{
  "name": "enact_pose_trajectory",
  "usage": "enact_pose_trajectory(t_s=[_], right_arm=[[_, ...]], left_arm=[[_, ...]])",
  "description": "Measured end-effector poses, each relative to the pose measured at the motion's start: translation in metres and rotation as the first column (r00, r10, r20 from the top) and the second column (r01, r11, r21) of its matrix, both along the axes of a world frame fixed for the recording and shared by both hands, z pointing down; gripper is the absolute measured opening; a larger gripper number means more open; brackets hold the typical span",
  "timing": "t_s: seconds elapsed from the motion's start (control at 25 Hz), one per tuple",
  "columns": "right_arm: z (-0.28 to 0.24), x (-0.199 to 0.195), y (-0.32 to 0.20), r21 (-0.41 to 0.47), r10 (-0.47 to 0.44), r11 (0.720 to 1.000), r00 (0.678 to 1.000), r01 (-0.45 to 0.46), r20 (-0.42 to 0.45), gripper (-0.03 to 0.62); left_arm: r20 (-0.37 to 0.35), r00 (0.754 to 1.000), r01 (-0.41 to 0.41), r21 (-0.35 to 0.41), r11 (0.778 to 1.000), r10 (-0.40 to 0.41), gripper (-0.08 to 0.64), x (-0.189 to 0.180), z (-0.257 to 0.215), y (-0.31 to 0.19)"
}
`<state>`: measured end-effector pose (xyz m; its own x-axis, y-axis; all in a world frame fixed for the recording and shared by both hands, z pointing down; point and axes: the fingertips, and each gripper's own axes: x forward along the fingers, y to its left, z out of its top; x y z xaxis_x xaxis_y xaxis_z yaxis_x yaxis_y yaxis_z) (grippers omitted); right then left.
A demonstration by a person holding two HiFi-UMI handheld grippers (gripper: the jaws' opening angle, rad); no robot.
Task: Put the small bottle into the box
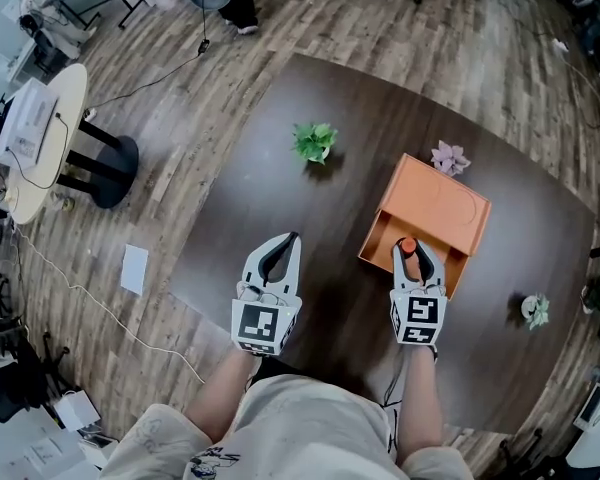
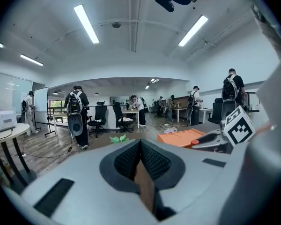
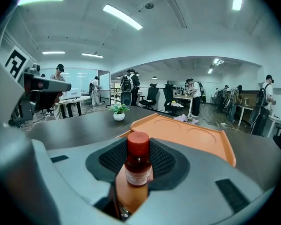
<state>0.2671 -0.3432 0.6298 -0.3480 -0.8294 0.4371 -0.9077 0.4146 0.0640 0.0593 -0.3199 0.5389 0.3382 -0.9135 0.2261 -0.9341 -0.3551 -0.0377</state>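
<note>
Done: right tongs [image 1: 416, 253] clasp the small bottle [image 3: 138, 165], held at the orange box [image 1: 435, 203]
Remaining: lowering in, release
Idle: left tongs [image 1: 292, 238] pressed together, empty

No legible text; small bottle [image 3: 138, 168] label too blurred to read.

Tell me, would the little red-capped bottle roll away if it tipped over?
Probably: the small bottle looks round, so on its side it would likely roll. It is tall and narrow, so it may tip easily. It seems stiff, since the right gripper clamps it without denting it.
</note>
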Motion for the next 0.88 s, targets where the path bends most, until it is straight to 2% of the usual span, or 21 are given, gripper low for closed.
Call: enact_pose_trajectory(t_s=[0.12, 0.36, 0.8, 0.88], right_arm=[[0.001, 0.001, 0.007, -0.001, -0.014, 1.000, 0.999, 0.014, -0.035, 0.140], [0.003, 0.002, 0.009, -0.016, -0.013, 1.000, 0.999, 0.013, -0.033, 0.140], [0.002, 0.003, 0.007, -0.003, -0.005, 1.000, 0.999, 0.005, -0.044, 0.144], [0.003, 0.003, 0.008, -0.007, -0.007, 1.000, 0.998, 0.007, -0.058, 0.166]], left_arm=[[0.001, 1.000, -0.031, 0.004, 1.000, 0.031, 0.002, 0.010, -0.002, -0.001], [-0.003, 0.998, -0.070, 0.005, 0.998, 0.070, 0.003, 0.021, -0.002, -0.001], [-0.004, 0.998, -0.067, 0.009, 0.998, 0.067, 0.003, 0.020, -0.005, -0.003], [-0.003, 0.998, -0.068, 0.013, 0.998, 0.068, 0.002, 0.020, -0.006, -0.003]])
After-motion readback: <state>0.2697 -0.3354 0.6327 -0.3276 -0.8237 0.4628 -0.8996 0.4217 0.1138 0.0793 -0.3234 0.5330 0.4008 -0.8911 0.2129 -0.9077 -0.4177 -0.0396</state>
